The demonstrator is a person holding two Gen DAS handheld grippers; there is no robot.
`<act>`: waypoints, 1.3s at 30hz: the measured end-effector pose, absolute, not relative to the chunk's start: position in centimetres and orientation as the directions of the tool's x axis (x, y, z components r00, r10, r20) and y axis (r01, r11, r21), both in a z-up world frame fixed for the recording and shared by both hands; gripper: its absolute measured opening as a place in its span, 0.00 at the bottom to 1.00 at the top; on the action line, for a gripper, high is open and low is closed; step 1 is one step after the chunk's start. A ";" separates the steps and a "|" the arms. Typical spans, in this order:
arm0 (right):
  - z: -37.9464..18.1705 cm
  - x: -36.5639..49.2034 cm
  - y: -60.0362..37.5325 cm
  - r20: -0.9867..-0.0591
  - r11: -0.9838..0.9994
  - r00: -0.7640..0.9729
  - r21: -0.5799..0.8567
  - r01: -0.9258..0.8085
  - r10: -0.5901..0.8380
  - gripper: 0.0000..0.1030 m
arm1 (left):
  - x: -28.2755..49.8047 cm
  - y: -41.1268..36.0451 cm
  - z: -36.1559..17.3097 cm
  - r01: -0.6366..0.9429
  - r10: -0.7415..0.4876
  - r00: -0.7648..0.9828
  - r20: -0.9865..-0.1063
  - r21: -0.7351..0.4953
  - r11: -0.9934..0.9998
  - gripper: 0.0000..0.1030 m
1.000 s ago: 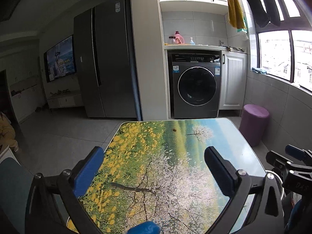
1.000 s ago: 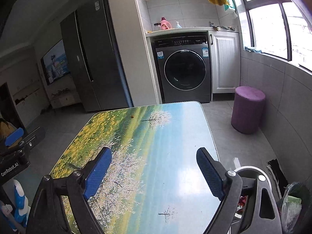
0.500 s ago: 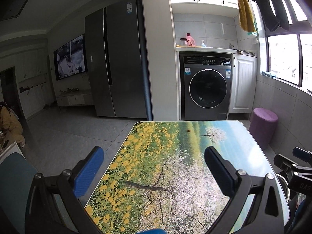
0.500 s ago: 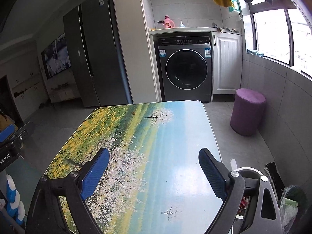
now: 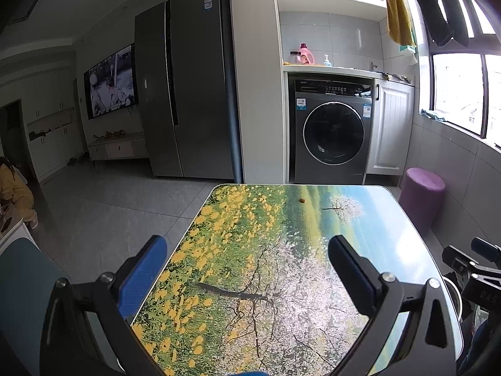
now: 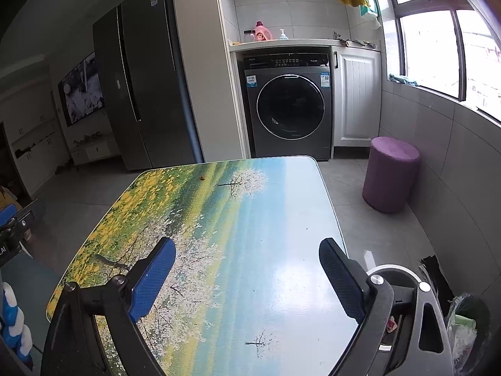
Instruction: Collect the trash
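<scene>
Both tongs, left [image 5: 247, 258] and right [image 6: 247, 261], gape wide and empty above the landscape-printed counter [image 5: 313, 282]. A small brown crumb [image 5: 302, 200] lies near its far edge, before the washer [image 5: 333, 131] and purple stool [image 6: 391, 178].

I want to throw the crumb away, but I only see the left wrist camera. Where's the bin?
Observer: The right wrist view shows a white-rimmed bin on the floor, beside the table's right edge.
Operator: Is there more trash on the table?
Observer: A tiny dark speck lies near that right edge.
Operator: Is the right gripper empty?
Observer: Yes, the right gripper is open, with nothing between its fingers.
</scene>
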State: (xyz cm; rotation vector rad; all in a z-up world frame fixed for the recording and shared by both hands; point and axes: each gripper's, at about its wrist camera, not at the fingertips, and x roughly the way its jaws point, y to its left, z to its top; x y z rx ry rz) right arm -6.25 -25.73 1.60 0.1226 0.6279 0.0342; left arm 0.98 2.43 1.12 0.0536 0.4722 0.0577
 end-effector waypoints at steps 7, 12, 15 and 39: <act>1.0 -5.6 -25.8 -0.595 0.993 0.801 0.117 0.011 0.062 0.90 | 1.5 3.3 0.4 -0.070 0.096 0.869 -0.486 0.071 0.995 1.00; 0.4 -5.0 -25.4 -0.606 0.995 0.794 0.100 0.008 0.054 0.90 | 2.0 4.1 -0.4 -0.098 0.131 0.854 -0.504 0.090 0.991 1.00; 0.0 -4.5 -25.2 -0.616 0.996 0.786 0.090 0.005 0.051 0.90 | 2.3 4.5 -0.9 -0.113 0.148 0.847 -0.510 0.100 0.989 1.00; -0.9 -3.2 -24.5 -0.639 0.999 0.769 0.048 0.011 0.022 0.90 | 3.6 7.8 -2.9 -0.163 0.200 0.801 -0.564 0.117 0.980 1.00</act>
